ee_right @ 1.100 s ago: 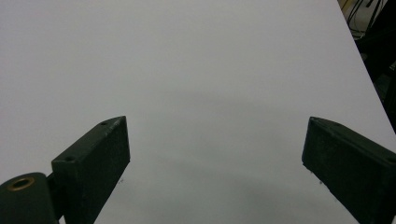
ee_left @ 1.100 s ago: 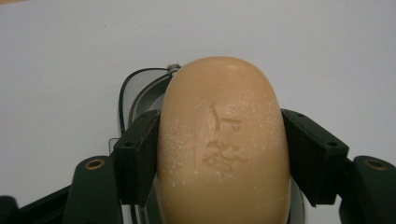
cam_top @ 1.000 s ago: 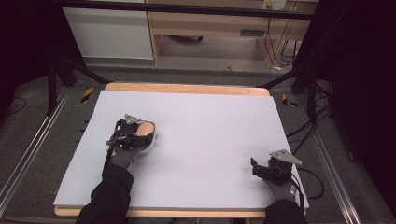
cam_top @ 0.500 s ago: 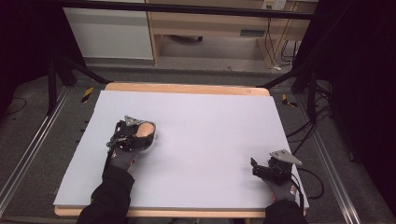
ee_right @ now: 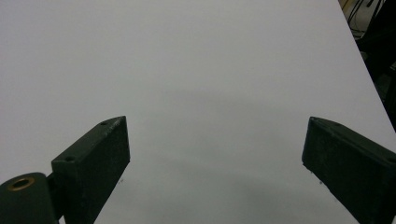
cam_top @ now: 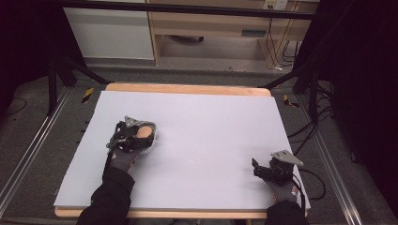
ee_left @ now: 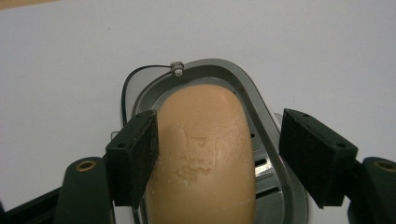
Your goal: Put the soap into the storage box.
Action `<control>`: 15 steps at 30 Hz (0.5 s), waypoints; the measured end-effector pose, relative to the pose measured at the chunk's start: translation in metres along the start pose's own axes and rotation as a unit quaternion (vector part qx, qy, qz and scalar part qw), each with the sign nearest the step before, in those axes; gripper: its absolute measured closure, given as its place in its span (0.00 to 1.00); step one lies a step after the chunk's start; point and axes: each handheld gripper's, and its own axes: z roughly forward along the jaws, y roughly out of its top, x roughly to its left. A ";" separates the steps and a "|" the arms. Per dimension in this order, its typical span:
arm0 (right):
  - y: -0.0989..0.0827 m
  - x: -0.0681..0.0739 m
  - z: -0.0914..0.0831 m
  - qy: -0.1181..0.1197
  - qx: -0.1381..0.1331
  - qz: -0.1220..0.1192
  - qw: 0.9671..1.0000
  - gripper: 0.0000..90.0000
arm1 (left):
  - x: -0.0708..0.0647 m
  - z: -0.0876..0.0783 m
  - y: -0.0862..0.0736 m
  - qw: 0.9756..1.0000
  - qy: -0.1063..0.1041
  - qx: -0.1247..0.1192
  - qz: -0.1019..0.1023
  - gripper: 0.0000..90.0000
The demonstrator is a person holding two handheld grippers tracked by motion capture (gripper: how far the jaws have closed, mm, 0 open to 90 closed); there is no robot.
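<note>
Centre of the left gripper view: left gripper, jaws spread, straddles the soap in its dish, apparently for grasping; right gripper rests spread on the bare table.

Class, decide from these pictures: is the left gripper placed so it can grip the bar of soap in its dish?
Probably yes. The left gripper stands open astride the soap; one jaw touches its side, the other stands clear above the dish rim. Nothing lies between them.
</note>
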 end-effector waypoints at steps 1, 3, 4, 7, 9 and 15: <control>0.000 0.000 0.000 0.000 0.000 -0.001 1.000 0.09 | 0.000 0.000 0.000 1.000 0.003 -0.002 0.001 0.30; 0.000 0.000 0.000 0.000 -0.001 -0.002 1.000 0.09 | 0.001 -0.001 0.000 1.000 0.000 -0.003 0.000 0.30; 0.000 0.000 0.000 0.000 -0.001 -0.002 1.000 0.09 | 0.001 -0.001 0.000 1.000 0.000 -0.003 0.000 0.29; 0.000 0.000 0.000 0.000 0.000 -0.002 1.000 0.09 | 0.002 -0.003 0.000 1.000 -0.005 -0.012 -0.006 0.29; 0.000 0.000 0.000 0.001 0.000 -0.001 1.000 0.09 | 0.003 -0.005 0.000 1.000 -0.006 -0.017 -0.005 0.29; 0.000 0.001 0.001 -0.001 0.000 -0.003 1.000 0.09 | 0.004 -0.017 -0.001 0.999 -0.020 -0.034 -0.001 0.29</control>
